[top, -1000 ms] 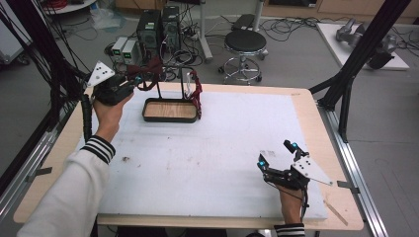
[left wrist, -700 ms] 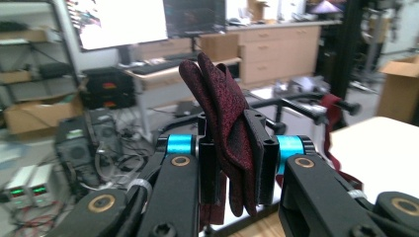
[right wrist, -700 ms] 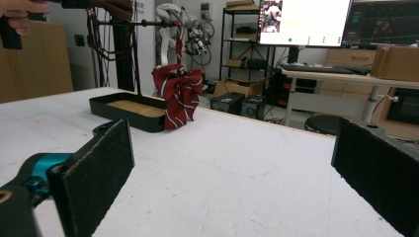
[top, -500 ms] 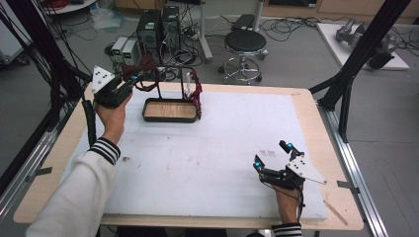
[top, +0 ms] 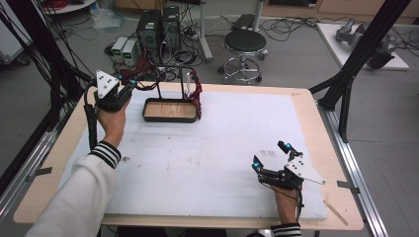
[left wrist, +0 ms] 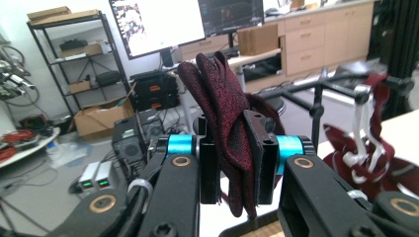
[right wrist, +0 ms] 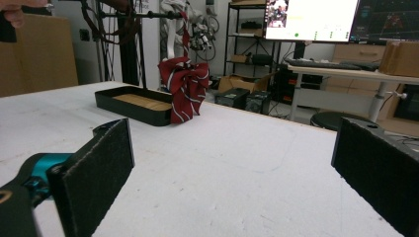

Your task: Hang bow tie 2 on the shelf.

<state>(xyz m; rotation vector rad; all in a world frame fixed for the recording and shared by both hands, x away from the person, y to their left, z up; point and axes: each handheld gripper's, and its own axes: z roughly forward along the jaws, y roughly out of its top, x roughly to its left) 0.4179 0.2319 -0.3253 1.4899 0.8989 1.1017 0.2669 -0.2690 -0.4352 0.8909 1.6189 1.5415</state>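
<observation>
My left gripper is held up at the table's far left, shut on a dark red cloth that sticks up between its pads. Just to its right stands a black tray with a wooden floor and a black bar frame over it. A red bow tie with white stripes hangs from the right end of that bar by a white strap. My right gripper rests low at the near right, open with nothing between its pads. It faces the striped bow tie and tray.
A white foam mat covers most of the wooden table. Black frame posts rise at the table's right and left sides. Behind the table are a stool and computer cases on the floor.
</observation>
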